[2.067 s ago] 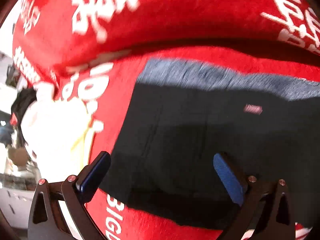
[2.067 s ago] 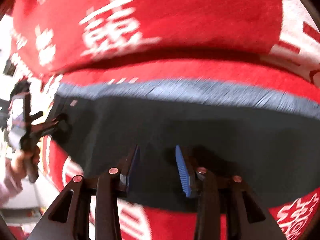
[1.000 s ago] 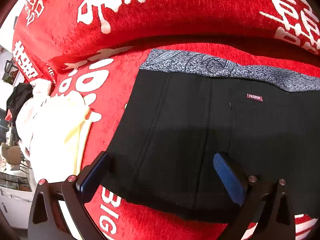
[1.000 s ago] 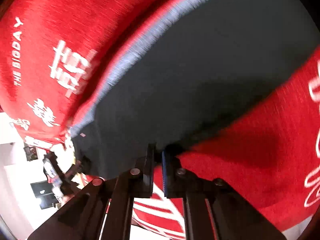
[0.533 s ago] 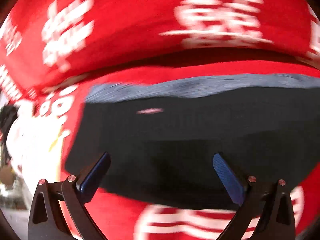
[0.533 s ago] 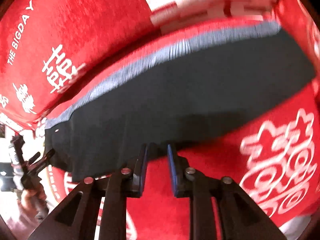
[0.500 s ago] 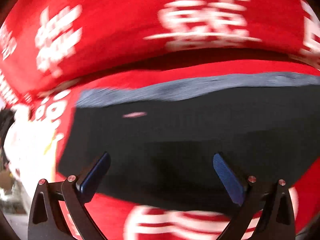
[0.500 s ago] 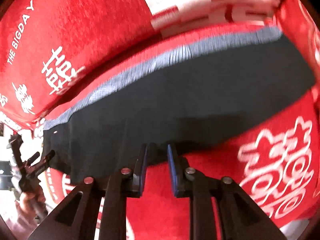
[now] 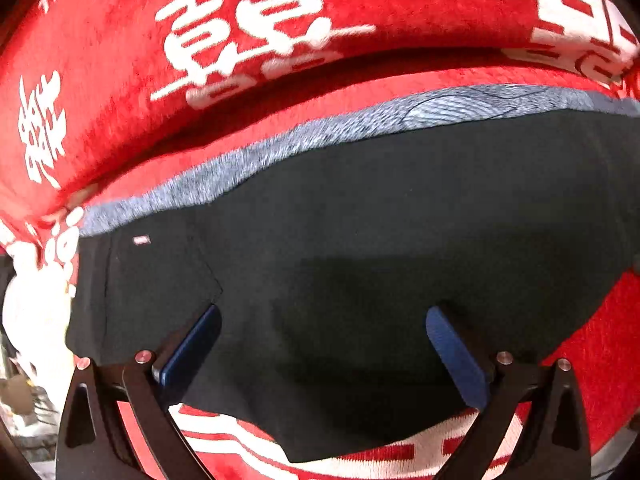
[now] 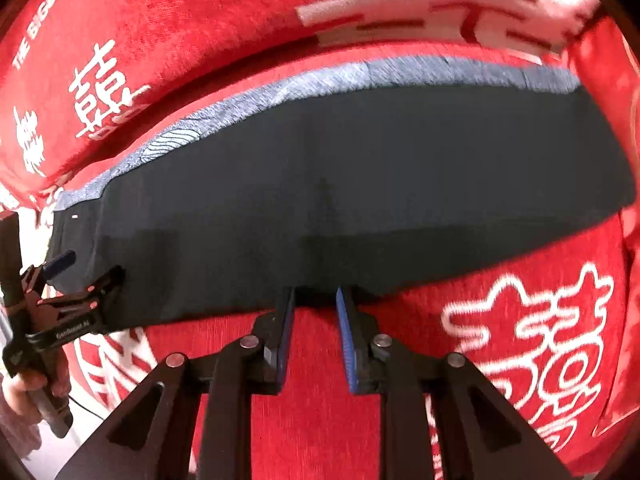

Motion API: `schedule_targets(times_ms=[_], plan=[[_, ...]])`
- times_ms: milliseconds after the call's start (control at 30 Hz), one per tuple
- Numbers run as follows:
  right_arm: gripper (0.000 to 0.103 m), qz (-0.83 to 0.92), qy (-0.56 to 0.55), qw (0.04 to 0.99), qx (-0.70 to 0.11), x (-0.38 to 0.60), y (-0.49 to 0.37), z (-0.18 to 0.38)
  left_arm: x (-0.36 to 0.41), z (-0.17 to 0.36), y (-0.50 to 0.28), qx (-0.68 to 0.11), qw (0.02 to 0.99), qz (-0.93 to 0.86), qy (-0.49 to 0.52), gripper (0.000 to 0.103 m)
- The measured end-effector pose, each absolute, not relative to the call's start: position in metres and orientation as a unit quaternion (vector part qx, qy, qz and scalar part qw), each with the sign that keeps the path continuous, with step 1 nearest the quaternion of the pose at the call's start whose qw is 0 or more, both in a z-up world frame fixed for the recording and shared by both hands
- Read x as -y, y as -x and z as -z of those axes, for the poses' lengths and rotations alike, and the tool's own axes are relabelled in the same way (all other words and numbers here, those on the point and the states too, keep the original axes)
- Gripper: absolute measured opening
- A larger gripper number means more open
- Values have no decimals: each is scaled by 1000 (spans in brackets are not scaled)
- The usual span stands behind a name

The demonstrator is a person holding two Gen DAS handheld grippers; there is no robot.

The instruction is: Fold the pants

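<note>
Black pants point(image 9: 360, 232) with a grey patterned band point(image 9: 440, 114) along the far edge lie flat, folded lengthwise, on a red sofa seat point(image 9: 600, 340). They also show in the right wrist view point(image 10: 340, 184). My left gripper point(image 9: 320, 344) is open wide and empty, hovering over the pants' near edge toward their left end. My right gripper point(image 10: 314, 304) is partly open and empty, its tips at the pants' near edge, nothing between the pads. The left gripper shows in the right wrist view point(image 10: 88, 272) at the pants' left end.
The sofa backrest point(image 9: 240, 40) with white characters rises behind the pants. A red cushion or armrest point(image 10: 612, 128) stands at the right end. White and cream cloth point(image 9: 28, 312) lies off the sofa's left end. The seat's front edge point(image 10: 120, 344) is close below the pants.
The left gripper has swung right along the pants, staying open. The right gripper, nearly shut at the pants' near edge a second ago, has opened slightly and pulled back.
</note>
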State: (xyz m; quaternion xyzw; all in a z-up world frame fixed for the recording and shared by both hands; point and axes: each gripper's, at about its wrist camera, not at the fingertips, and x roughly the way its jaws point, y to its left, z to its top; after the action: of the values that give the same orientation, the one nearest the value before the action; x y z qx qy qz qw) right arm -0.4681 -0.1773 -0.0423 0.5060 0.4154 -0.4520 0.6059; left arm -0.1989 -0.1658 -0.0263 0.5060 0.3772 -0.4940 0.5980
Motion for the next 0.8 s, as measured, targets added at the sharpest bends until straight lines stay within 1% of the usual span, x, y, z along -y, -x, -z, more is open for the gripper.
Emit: schedule_targets(times_ms=[67, 167, 267, 400, 467, 533, 567, 600, 633, 667, 800], plan=[[43, 462, -531, 586, -402, 173, 487, 42, 169, 16, 211, -370, 598, 502, -503, 103], [44, 522, -522, 577, -350, 169, 530, 22, 181, 5, 237, -376, 593, 518, -488, 103], [45, 598, -506, 532, -321, 179, 582, 11, 200, 3, 276, -382, 578, 542, -477, 103], [45, 638, -538, 474, -280, 200, 642, 23, 229, 9, 330, -391, 565, 559, -464, 103], [45, 640, -548, 467, -268, 207, 656, 29, 238, 14, 349, -402, 559, 564, -456, 103], [45, 641, -552, 465, -264, 214, 661, 35, 244, 25, 366, -407, 555, 555, -467, 103], [42, 637, -556, 467, -259, 217, 664, 38, 245, 32, 372, -411, 551, 549, -475, 103], [22, 633, -560, 471, -254, 219, 667, 40, 239, 37, 378, -412, 552, 544, -478, 103], [14, 630, -555, 478, -257, 223, 665, 38, 238, 38, 379, -412, 559, 543, -472, 103], [12, 630, -546, 485, -265, 228, 665, 33, 239, 38, 378, -414, 560, 543, -469, 103], [12, 628, -482, 523, -315, 243, 652, 17, 237, 40, 373, -435, 557, 539, -458, 103]])
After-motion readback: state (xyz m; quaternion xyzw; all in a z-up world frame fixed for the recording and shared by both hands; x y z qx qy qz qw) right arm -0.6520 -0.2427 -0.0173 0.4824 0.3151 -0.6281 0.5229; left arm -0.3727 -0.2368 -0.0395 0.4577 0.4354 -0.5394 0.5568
